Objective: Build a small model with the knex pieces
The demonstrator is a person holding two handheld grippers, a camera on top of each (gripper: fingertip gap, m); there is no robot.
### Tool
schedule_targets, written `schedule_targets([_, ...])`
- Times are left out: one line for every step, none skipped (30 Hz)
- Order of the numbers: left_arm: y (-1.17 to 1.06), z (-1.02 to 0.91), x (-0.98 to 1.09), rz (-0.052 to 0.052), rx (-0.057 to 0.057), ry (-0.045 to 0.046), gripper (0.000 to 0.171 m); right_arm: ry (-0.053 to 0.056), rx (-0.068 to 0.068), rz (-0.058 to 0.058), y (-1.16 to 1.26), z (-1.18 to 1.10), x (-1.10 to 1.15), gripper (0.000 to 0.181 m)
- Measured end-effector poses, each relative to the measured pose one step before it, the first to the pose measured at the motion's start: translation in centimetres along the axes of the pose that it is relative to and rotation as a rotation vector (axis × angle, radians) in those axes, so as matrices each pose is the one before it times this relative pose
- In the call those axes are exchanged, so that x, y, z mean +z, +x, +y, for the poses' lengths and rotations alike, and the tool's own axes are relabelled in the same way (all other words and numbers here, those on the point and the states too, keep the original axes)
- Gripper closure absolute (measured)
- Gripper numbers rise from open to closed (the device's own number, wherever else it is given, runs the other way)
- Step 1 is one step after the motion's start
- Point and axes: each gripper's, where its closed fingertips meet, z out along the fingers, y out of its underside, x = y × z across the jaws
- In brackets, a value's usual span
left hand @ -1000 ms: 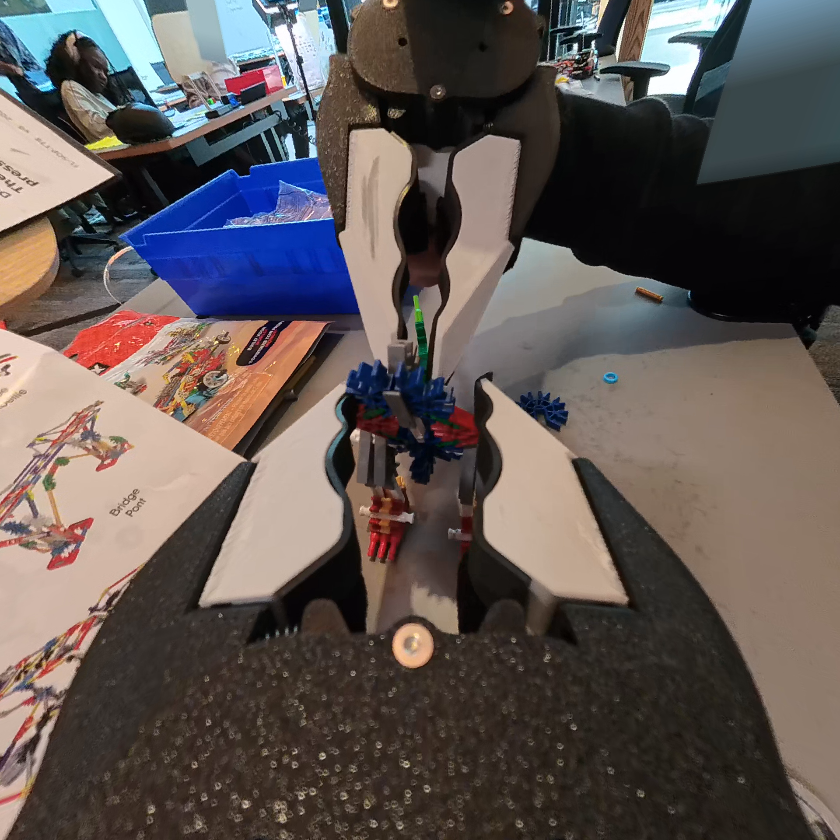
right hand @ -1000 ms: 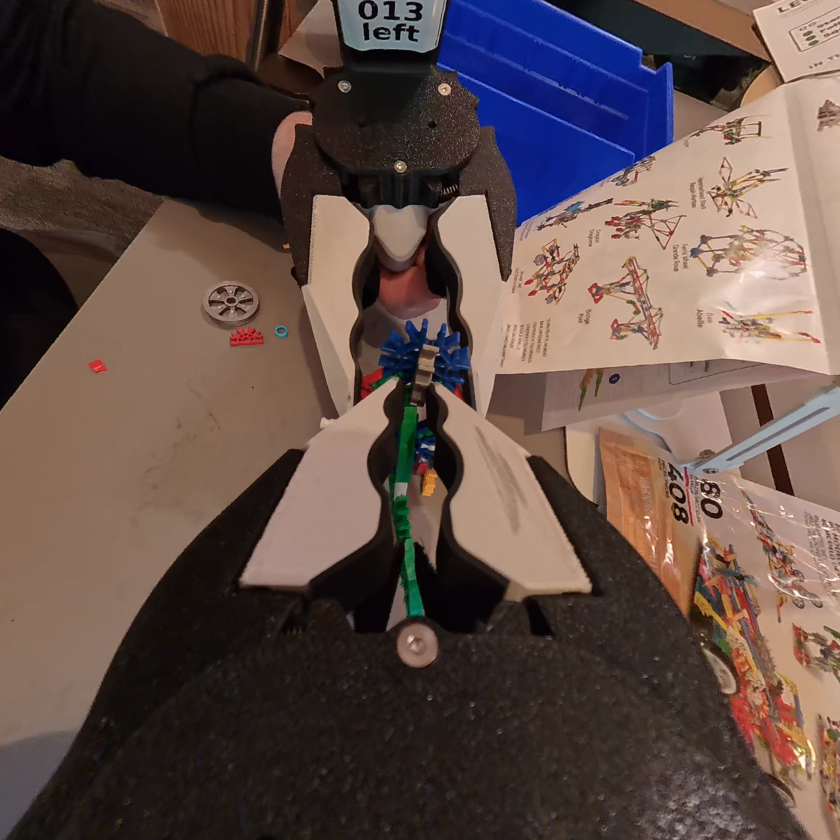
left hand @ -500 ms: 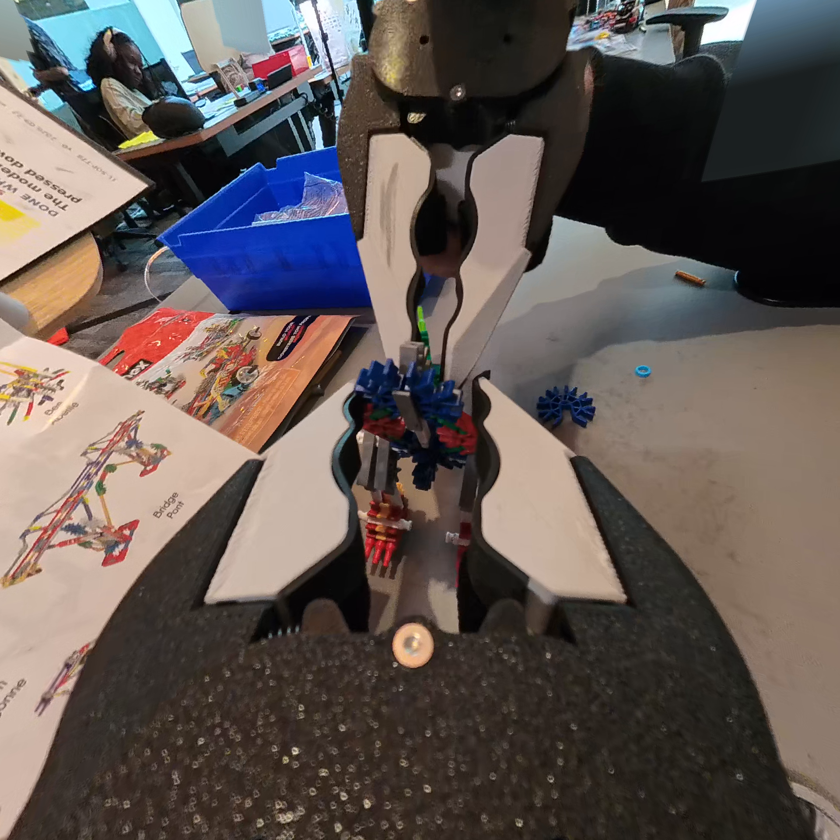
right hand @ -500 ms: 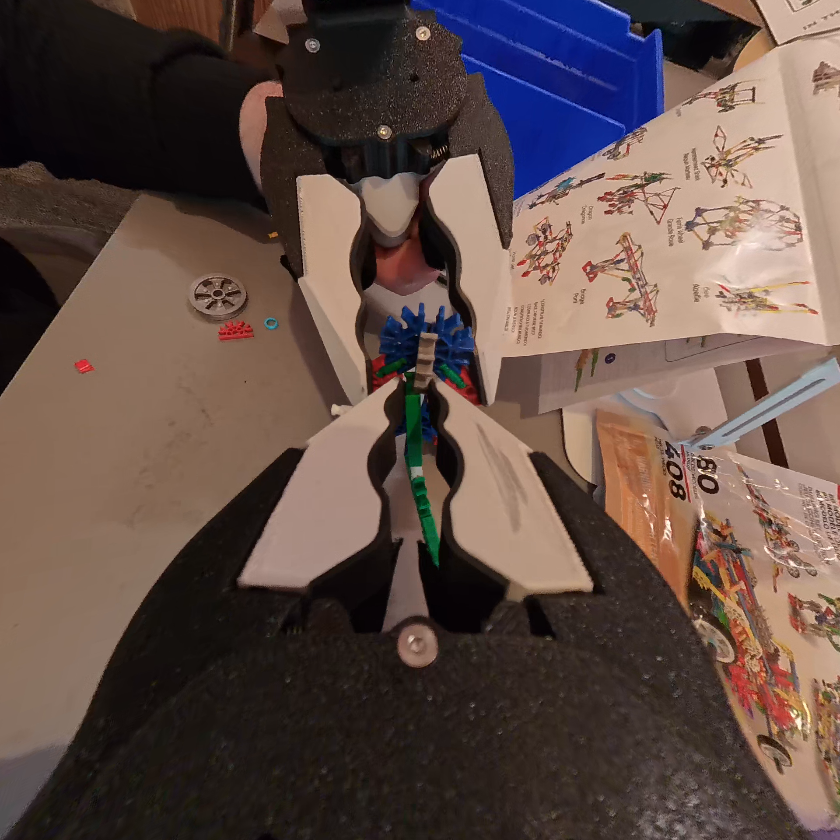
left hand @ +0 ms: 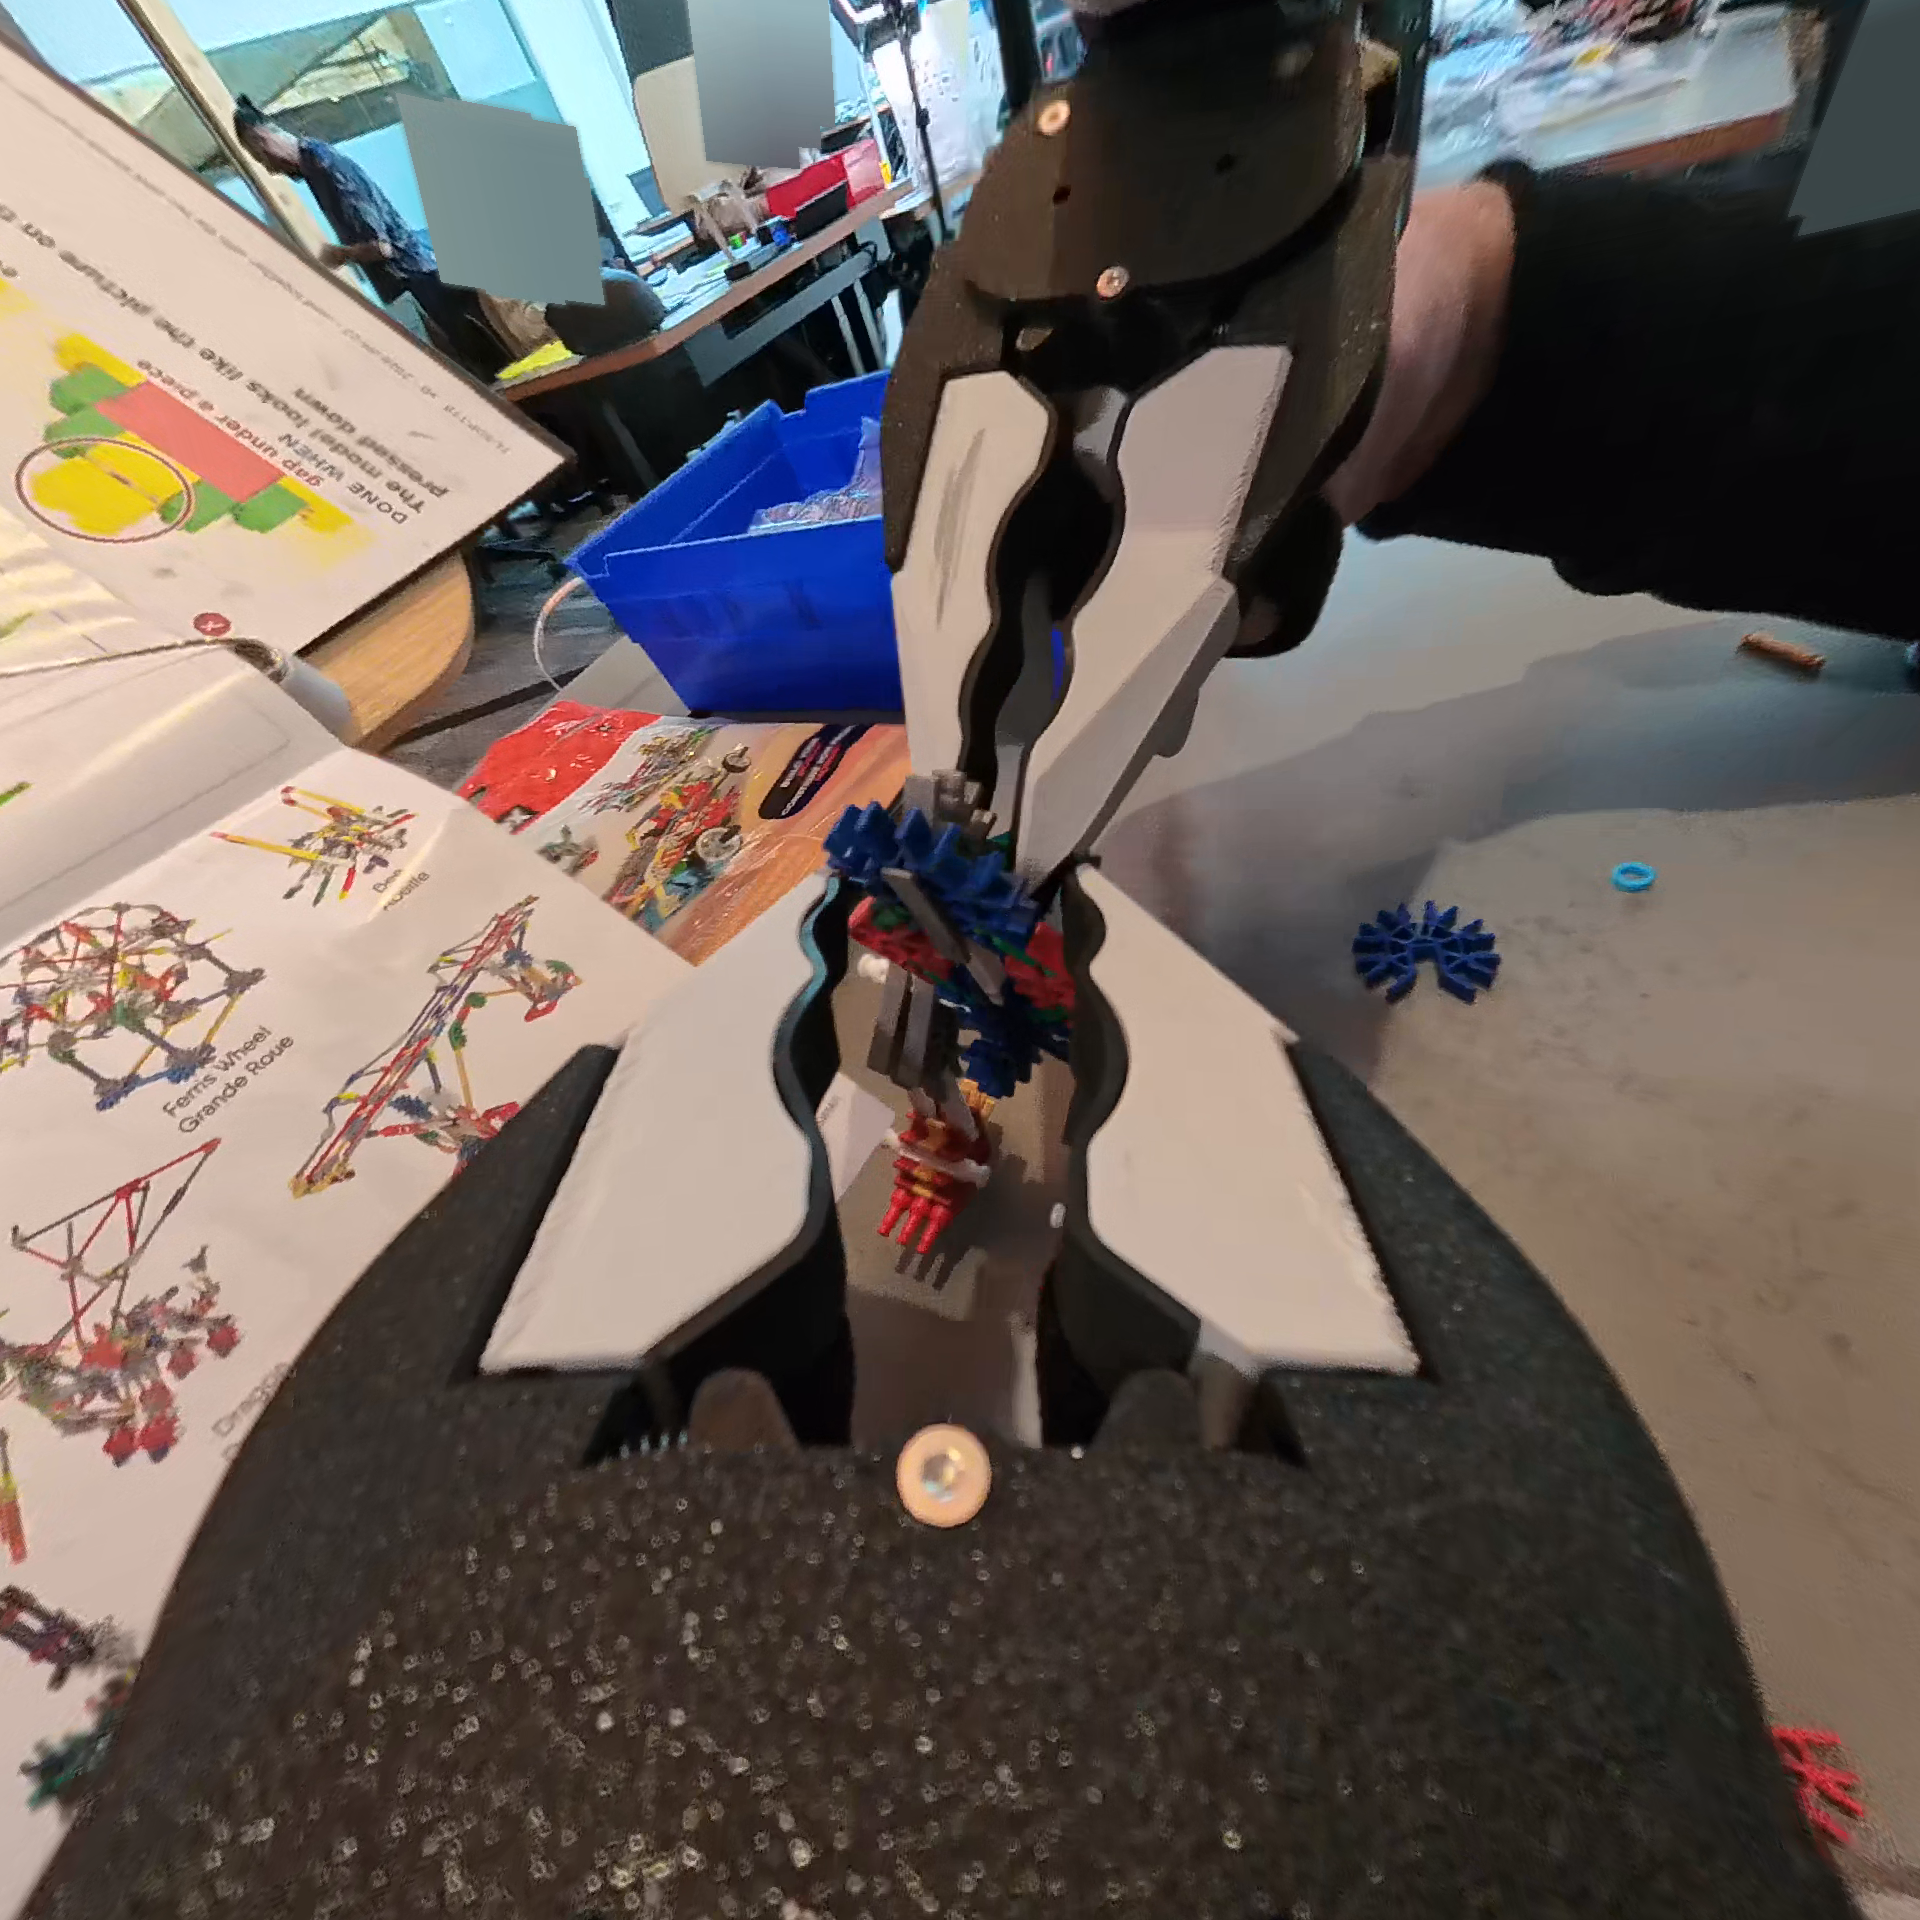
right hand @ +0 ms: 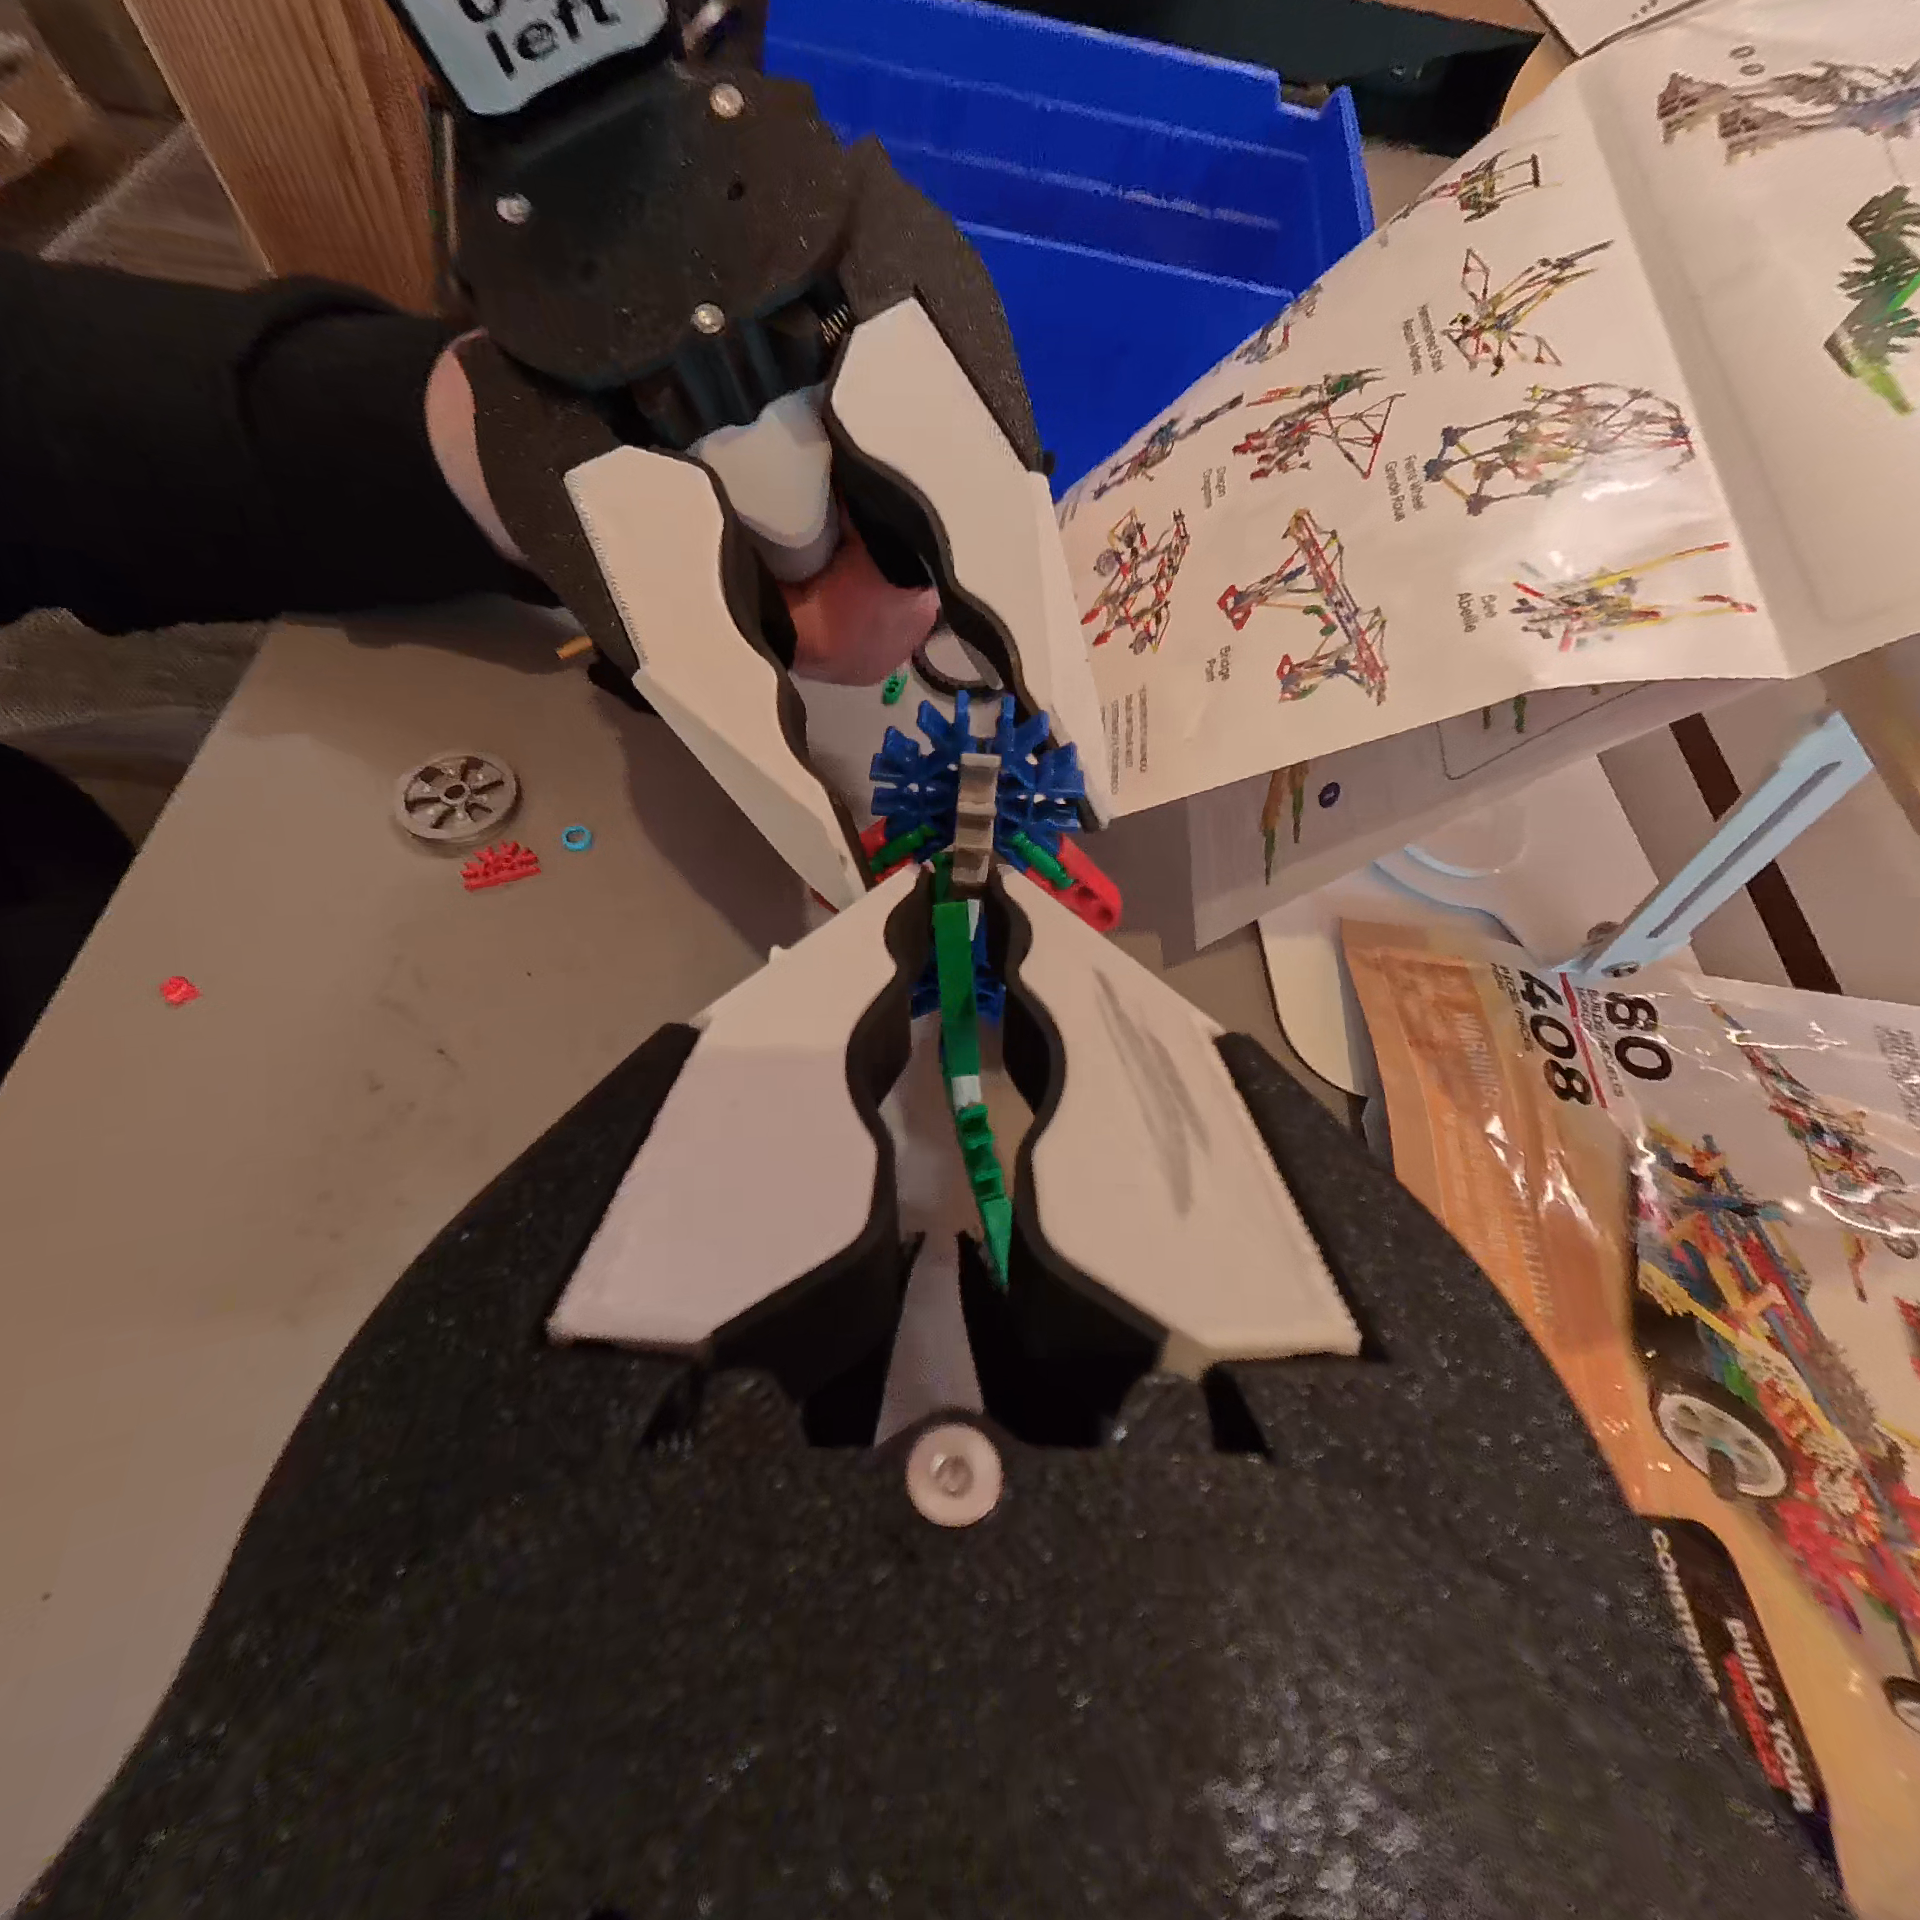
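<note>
My left gripper [left hand: 956,899] is shut on a small construction-toy assembly [left hand: 935,935] of blue snowflake connectors, red pieces and grey rods, held above the grey table [left hand: 1558,1091]. My right gripper [right hand: 958,883] is shut on a green rod [right hand: 961,1049] whose front end meets the assembly's grey and blue connectors [right hand: 971,779]. In the left wrist view the right gripper [left hand: 987,831] comes down from above onto the assembly's top. In the right wrist view the left gripper [right hand: 966,831] faces me, its fingers on either side of the assembly.
A blue bin [left hand: 748,603] stands behind. Instruction sheets [left hand: 208,1039] and a bagged kit [right hand: 1662,1195] lie to one side. Loose parts lie on the table: a blue connector [left hand: 1425,951], a blue ring [left hand: 1633,876], a grey wheel [right hand: 455,798], a red connector [right hand: 501,864]. The tips of both grippers are at nearly the same place. The grey wheel [right hand: 455,798] is about 20 cm from both grippers' fingertips.
The green rod's rear end has moved forward from my right gripper's screw towards the assembly. Both grippers have tilted together, with the assembly still held between them.
</note>
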Motion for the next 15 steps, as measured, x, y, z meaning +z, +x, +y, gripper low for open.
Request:
schedule_targets([0.002, -0.048, -0.080, 0.0089, -0.0072, 0.00571, 0.134, 0.0110, 0.0142, -0.0087, -0.054, -0.117, 0.003, 0.172])
schedule_targets([0.088, 0.019, -0.076, 0.0060, 0.0087, -0.00155, 0.133, 0.0067, 0.0134, -0.0117, -0.107, 0.009, 0.029, 0.172])
schedule_targets([0.106, 0.042, -0.036, 0.0065, 0.0014, -0.00424, 0.134, 0.0062, 0.0112, -0.0128, -0.101, 0.059, 0.002, 0.171])
schedule_targets([0.067, 0.034, 0.020, 0.0044, -0.0033, -0.00281, 0.134, 0.0079, 0.0144, -0.0127, -0.081, 0.082, 0.008, 0.171])
schedule_targets([0.133, 0.029, 0.053, 0.0069, -0.0016, -0.00251, 0.134, 0.0081, 0.0146, -0.0143, -0.069, 0.091, -0.021, 0.171])
schedule_targets([0.125, -0.020, 0.079, 0.0049, 0.0001, -0.00172, 0.134, 0.0080, 0.0119, -0.0136, -0.053, 0.062, -0.084, 0.171])
schedule_targets([0.086, 0.005, 0.069, 0.0020, 0.0079, -0.00232, 0.134, 0.0051, 0.0113, -0.0138, -0.078, 0.112, -0.089, 0.171])
schedule_targets([-0.023, 0.058, 0.041, -0.0019, 0.0062, -0.00441, 0.134, 0.0042, 0.0143, -0.0111, -0.026, 0.082, -0.066, 0.171])
schedule_targets([-0.041, -0.026, -0.019, -0.0006, -0.0002, 0.00180, 0.133, 0.0104, 0.0134, -0.0100, -0.029, -0.052, -0.071, 0.171])
schedule_targets([0.043, -0.155, -0.103, 0.0062, -0.0031, 0.00901, 0.134, 0.0142, 0.0090, -0.0080, -0.040, -0.159, -0.098, 0.171])
schedule_targets([-0.075, -0.072, -0.096, -0.0017, -0.0013, 0.00269, 0.134, 0.0113, 0.0050, -0.0042, -0.005, -0.130, -0.117, 0.171])
schedule_targets([-0.116, 0.028, -0.069, -0.0062, 0.0025, -0.00129, 0.135, 0.0068, 0.0006, -0.0030, -0.015, -0.056, -0.096, 0.171])
schedule_targets([0.037, 0.013, -0.070, 0.0039, 0.0012, 0.00085, 0.135, 0.0067, -0.0018, -0.0068, -0.092, -0.009, -0.072, 0.171])
schedule_targets([0.037, 0.039, -0.072, 0.0041, -0.0007, 0.00003, 0.137, 0.0092, 0.0018, -0.0095, -0.092, -0.003, -0.061, 0.171])
schedule_targets([-0.096, 0.041, -0.091, -0.0040, -0.0014, -0.00082, 0.137, 0.0107, 0.0134, -0.0128, -0.049, -0.010, -0.050, 0.170])
